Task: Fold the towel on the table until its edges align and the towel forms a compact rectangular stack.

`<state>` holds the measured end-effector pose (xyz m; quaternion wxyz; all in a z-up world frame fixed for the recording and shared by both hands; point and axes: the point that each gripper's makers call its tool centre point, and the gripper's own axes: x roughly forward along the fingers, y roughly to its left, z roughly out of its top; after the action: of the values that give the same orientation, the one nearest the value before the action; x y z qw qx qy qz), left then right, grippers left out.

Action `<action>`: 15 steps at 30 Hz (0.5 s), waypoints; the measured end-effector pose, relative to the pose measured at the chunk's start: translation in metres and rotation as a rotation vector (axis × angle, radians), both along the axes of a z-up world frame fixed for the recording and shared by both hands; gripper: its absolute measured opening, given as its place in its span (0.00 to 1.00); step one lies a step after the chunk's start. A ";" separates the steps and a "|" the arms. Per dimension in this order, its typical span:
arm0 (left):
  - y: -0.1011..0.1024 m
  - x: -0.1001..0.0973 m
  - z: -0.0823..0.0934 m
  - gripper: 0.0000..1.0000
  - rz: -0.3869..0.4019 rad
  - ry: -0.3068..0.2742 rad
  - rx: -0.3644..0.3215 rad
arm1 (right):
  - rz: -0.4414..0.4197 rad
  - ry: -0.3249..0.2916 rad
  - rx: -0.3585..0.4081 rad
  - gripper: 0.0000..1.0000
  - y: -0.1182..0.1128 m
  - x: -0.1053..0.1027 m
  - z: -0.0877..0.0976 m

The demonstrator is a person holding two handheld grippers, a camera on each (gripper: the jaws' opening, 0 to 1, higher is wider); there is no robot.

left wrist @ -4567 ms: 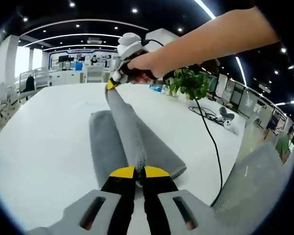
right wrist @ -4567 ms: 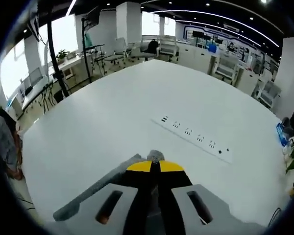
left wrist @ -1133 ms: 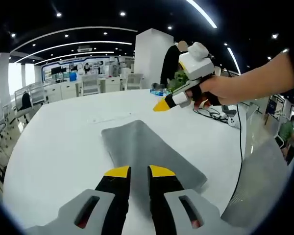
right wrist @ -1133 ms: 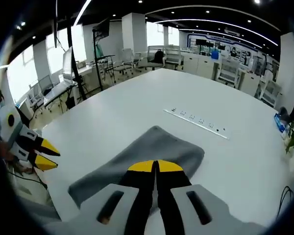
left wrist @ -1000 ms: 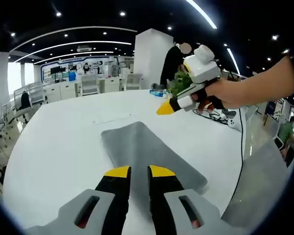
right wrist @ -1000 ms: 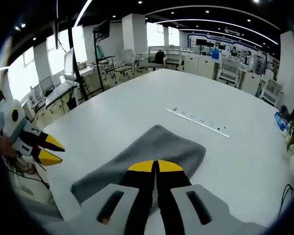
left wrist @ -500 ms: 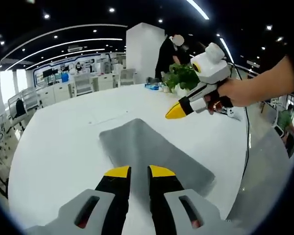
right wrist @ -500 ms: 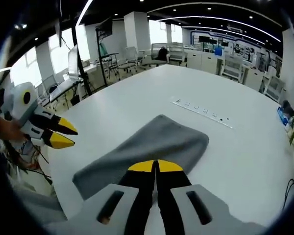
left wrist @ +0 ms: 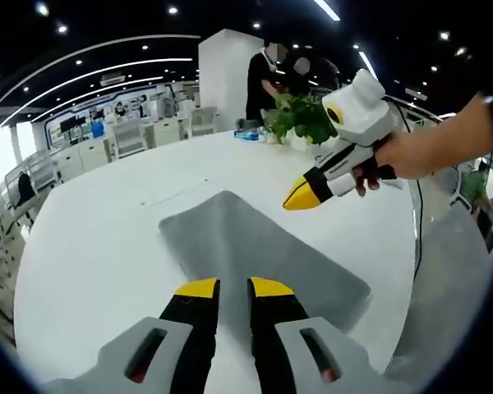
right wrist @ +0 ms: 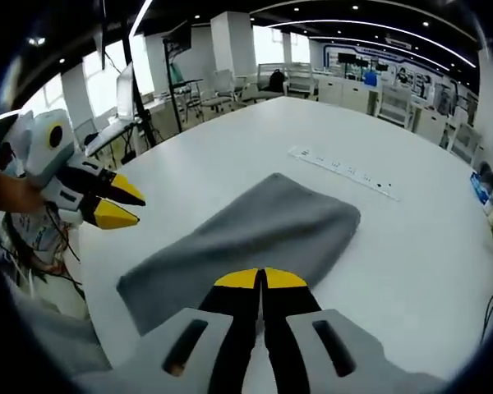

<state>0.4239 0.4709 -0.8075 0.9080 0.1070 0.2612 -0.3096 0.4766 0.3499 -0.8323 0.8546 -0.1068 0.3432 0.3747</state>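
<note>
A grey towel [left wrist: 255,250] lies folded flat in a long rectangle on the white table [left wrist: 90,238]. In the right gripper view the same towel [right wrist: 255,234] stretches from near left to far right. My left gripper [left wrist: 226,287] hangs above the towel's near end, open by a narrow gap, holding nothing. My right gripper [right wrist: 260,277] is shut and empty above the towel's near edge. In the left gripper view, the right gripper [left wrist: 300,194] comes in from the right, held by a hand, off the towel. The left gripper [right wrist: 119,203] shows at the left of the right gripper view.
A white power strip [right wrist: 341,172] lies on the table beyond the towel. A potted plant [left wrist: 300,123] stands at the table's far side, with people behind it. A black cable [left wrist: 417,238] runs off the table's right edge. Office desks and chairs surround the table.
Both grippers let go of the towel, which now lies flat and folded. They have lifted and drawn back, the right gripper moving out to the right of the towel.
</note>
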 end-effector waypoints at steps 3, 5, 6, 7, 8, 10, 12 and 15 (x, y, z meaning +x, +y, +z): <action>-0.002 0.004 -0.005 0.14 -0.007 0.010 0.001 | -0.002 0.014 -0.002 0.00 -0.003 0.003 -0.006; -0.003 0.004 -0.007 0.14 -0.011 0.021 0.004 | 0.002 0.017 -0.015 0.00 -0.005 0.003 -0.010; -0.004 0.005 -0.008 0.14 -0.013 0.020 0.004 | 0.005 0.021 -0.023 0.00 -0.006 0.003 -0.012; -0.004 0.005 -0.009 0.14 -0.015 0.020 0.004 | 0.006 0.022 -0.028 0.00 -0.007 0.002 -0.013; -0.004 0.006 -0.011 0.14 -0.019 0.023 0.007 | 0.008 0.023 -0.031 0.00 -0.007 0.001 -0.015; -0.005 0.008 -0.016 0.14 -0.022 0.030 0.010 | 0.012 0.037 -0.032 0.00 -0.006 -0.003 -0.020; -0.006 0.011 -0.022 0.14 -0.024 0.042 0.015 | 0.017 0.051 -0.039 0.00 -0.005 -0.004 -0.027; -0.007 0.016 -0.027 0.14 -0.027 0.050 0.015 | 0.004 0.077 -0.030 0.00 -0.002 -0.002 -0.037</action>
<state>0.4400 0.4636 -0.8348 0.8961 0.1095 0.2846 -0.3224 0.4750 0.3481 -0.8690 0.8382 -0.1056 0.3814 0.3752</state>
